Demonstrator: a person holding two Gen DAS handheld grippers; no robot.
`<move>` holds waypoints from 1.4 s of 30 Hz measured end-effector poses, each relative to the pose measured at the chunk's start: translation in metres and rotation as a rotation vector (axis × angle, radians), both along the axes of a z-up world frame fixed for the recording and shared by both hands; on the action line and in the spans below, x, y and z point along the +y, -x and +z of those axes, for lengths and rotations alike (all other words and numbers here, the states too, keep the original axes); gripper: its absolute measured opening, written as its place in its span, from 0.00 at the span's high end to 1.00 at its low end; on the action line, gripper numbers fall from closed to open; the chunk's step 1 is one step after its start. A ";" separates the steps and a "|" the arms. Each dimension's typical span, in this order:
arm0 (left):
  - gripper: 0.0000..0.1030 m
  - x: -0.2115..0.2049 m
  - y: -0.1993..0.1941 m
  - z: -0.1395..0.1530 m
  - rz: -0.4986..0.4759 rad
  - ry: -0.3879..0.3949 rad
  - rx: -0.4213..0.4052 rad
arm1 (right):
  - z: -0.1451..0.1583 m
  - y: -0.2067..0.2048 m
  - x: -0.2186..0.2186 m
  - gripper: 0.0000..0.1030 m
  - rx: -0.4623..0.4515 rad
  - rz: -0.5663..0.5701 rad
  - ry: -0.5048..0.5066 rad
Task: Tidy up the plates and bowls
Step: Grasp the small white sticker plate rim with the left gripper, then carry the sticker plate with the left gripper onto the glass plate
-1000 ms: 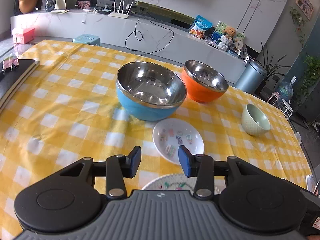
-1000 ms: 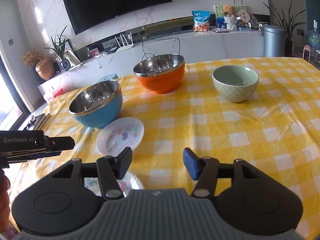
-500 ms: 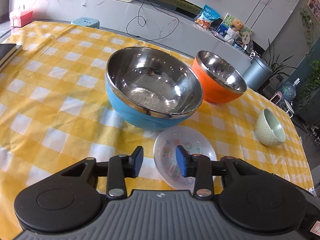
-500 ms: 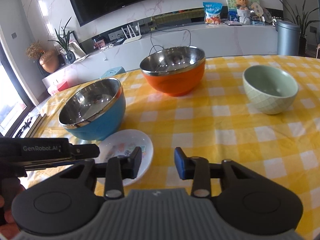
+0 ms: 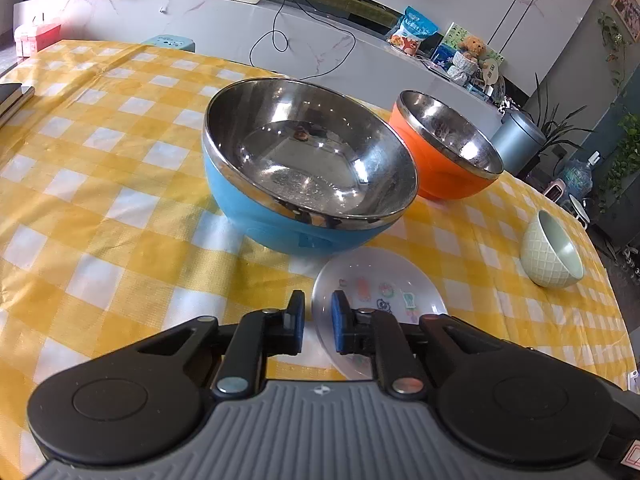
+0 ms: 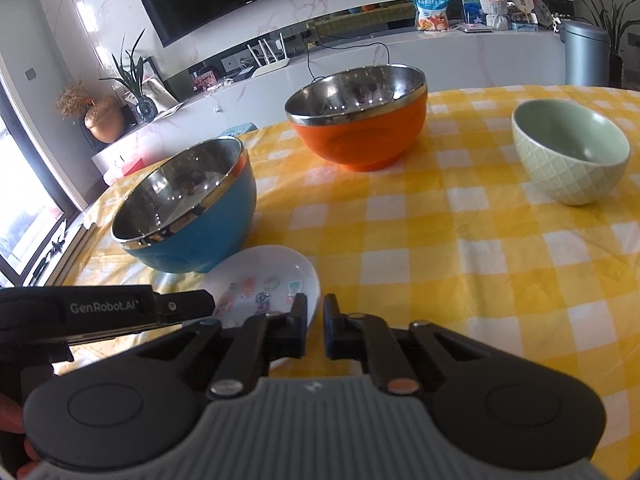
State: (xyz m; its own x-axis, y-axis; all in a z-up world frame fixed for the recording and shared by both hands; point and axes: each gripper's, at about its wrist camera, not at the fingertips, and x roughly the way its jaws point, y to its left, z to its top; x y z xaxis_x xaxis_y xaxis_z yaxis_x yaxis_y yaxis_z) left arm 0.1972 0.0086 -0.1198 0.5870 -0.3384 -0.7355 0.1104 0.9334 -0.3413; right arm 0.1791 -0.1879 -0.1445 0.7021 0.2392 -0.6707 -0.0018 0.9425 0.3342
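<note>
L gripper [image 5: 317,322] narrow, straddling small plate [image 5: 384,300] rim at 9 o'clock; R gripper [image 6: 315,326] narrow, empty. Judgement: pinch rim squarely, lift level, clear blue bowl [image 5: 308,168] at 12.

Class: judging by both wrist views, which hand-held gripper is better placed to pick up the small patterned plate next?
Probably left. The left hand-held gripper straddles the small patterned plate at its near rim; the right hand-held gripper sits just beside its edge.
</note>
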 end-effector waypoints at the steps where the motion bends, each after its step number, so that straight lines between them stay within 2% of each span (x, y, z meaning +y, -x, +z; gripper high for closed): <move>1: 0.91 -0.001 0.000 0.000 -0.002 0.000 0.002 | -0.001 0.000 0.000 0.96 0.002 -0.002 -0.008; 10: 0.94 -0.002 0.016 0.019 -0.004 0.009 -0.023 | 0.014 0.011 -0.001 0.98 -0.021 -0.025 -0.016; 16: 0.94 -0.004 0.044 0.042 -0.011 0.006 -0.050 | 0.035 0.038 0.000 0.98 -0.048 -0.029 -0.004; 23: 0.94 0.003 0.083 0.055 -0.008 0.026 -0.054 | 0.053 0.078 0.000 0.98 -0.064 -0.026 -0.018; 33: 0.94 0.010 0.122 0.060 -0.012 0.032 -0.057 | 0.060 0.126 0.006 0.99 -0.074 -0.014 -0.013; 42: 0.94 0.018 0.143 0.048 -0.002 0.041 -0.026 | 0.054 0.147 0.013 0.99 -0.055 0.010 0.008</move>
